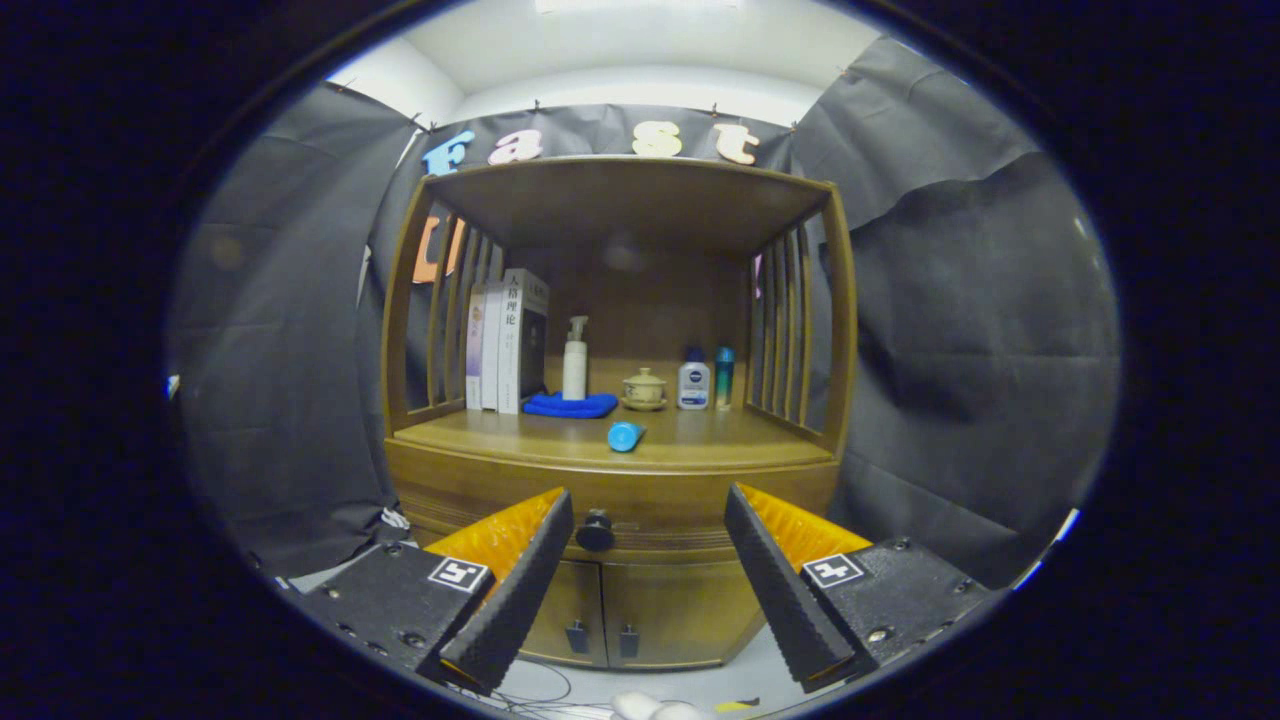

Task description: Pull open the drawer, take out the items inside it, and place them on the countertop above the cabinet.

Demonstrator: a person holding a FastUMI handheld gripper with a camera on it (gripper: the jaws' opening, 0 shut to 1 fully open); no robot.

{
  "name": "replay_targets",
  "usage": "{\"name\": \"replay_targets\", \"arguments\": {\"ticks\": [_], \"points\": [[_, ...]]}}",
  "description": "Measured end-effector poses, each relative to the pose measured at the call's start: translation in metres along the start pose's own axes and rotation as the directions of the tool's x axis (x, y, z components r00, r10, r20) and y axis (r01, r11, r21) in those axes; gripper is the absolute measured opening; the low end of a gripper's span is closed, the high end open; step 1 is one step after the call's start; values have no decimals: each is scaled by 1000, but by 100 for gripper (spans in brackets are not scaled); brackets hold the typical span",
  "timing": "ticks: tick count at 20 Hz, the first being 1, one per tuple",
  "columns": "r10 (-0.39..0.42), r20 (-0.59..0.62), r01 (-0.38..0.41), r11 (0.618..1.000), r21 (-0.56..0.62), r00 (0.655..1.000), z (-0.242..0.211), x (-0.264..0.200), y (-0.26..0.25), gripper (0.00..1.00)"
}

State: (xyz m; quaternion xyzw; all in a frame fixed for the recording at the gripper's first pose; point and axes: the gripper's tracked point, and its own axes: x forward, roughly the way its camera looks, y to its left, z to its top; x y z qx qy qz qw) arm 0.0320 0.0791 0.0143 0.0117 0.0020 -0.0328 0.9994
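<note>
Ahead of the fingers in the gripper view stood the brown wooden cabinet (620, 480) with slatted sides, its drawer (610, 500) closed flush under the countertop (700, 440), a round dark knob (595, 530) at the drawer's middle. The hand-held gripper (650, 585) had its fingers spread wide apart, gripping nothing; the knob sat beyond them, nearer the left finger than the right. On the countertop lay a small blue cylinder (625, 435) on its side near the front edge, with upright books (508, 340), a white pump bottle (575, 360) on a blue cloth (570, 405), a lidded ceramic cup (644, 388) and two small bottles (704, 380) behind. That fitted either a drawer awaiting opening or one emptied and shut again; what the drawer held was hidden. If pulling was in hand, it probably asked for centring the knob between the fingers, closing squarely on it, and drawing straight back along the drawer's run so the round knob did not slip.
</note>
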Motion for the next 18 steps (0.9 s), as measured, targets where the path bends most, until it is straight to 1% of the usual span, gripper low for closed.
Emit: {"name": "replay_targets", "arguments": {"ticks": [4,9,18], "points": [[-5,1,5,999,33,1000,7,-12,-8,99],[-6,-26,7,1000,24,1000,3,-16,-9,99],[0,-32,1,1000,27,999,4,-18,-7,99]]}}
